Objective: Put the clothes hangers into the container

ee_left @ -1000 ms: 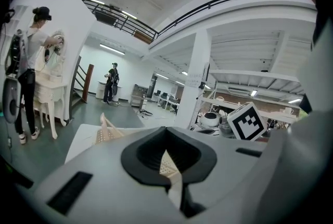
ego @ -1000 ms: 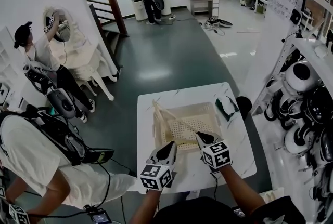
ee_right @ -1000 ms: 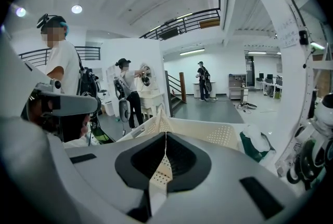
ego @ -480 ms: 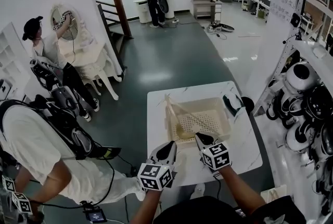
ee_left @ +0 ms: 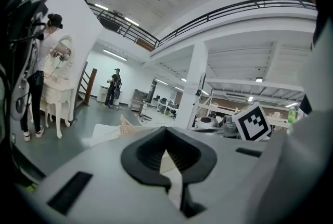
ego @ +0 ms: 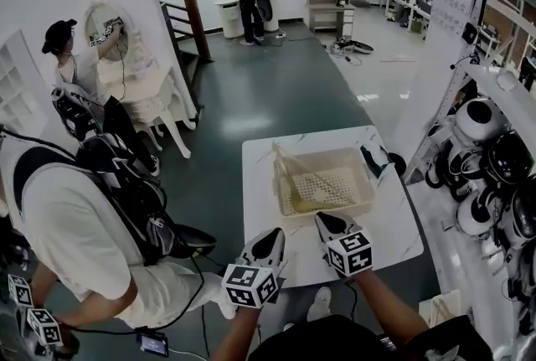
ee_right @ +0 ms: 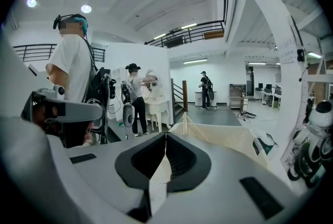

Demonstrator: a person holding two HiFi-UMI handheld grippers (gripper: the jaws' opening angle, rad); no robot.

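On the white veined tabletop [ego: 394, 229] sits the cream perforated plastic basket [ego: 366, 183]. Pale cream clothes hangers [ego: 286, 168] lie inside it, one leaning up at its left end. Left gripper [ego: 270, 235] and right gripper [ego: 325, 222] hover over the table's near side, short of the basket (neither touching it). Both pairs of jaws are pressed together with nothing between them.

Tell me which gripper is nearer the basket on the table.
Right. The right gripper sits just before the near rim of the basket; the left gripper is farther back, off its left corner.
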